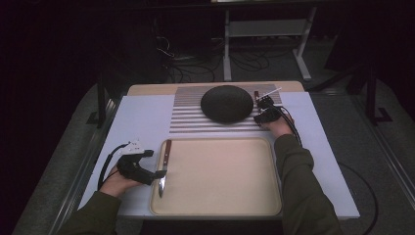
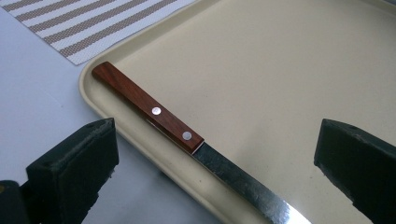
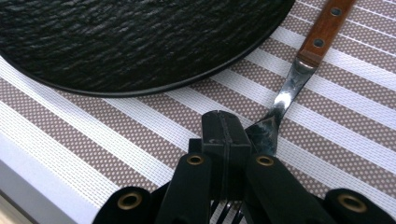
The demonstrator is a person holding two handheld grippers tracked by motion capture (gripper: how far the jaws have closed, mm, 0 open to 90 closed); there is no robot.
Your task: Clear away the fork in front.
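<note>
Right gripper (image 3: 224, 140) clenched beside the fork (image 3: 299, 70), its tines hidden; left gripper (image 2: 215, 158) released.

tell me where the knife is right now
The knife lies along the left edge of the beige tray in the high view, wooden handle pointing away toward the striped mat, blade tip near the open left gripper.

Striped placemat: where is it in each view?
High view: striped placemat at centre, beyond the tray, under the black plate.
Left gripper view: top-left corner.
Right gripper view: across the frame, under plate and fork.
Shared landmark: the white tabletop bordering it.
</note>
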